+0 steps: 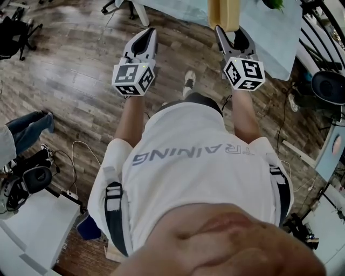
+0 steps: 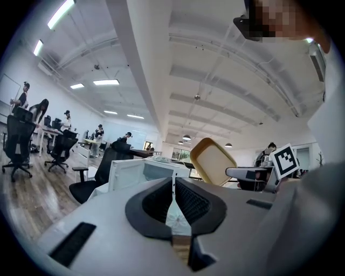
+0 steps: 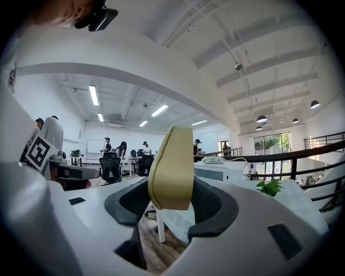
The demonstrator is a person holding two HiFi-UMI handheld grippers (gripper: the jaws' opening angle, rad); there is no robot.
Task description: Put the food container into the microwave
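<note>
Clamping the food container [image 3: 171,167], right gripper [image 3: 172,200] (left gripper [image 2: 173,202]: jaws together, empty).

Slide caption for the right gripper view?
Right gripper shut on the yellow food container, held edge-on; white microwave ahead.

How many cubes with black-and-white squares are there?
2. One white marker cube is on the left gripper, the other on the right gripper holding the yellow plastic food container.

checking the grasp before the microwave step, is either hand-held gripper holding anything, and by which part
The right hand-held gripper holds the yellow food container, its jaws clamped across the container's near edge. The left hand-held gripper is shut on nothing.
</note>
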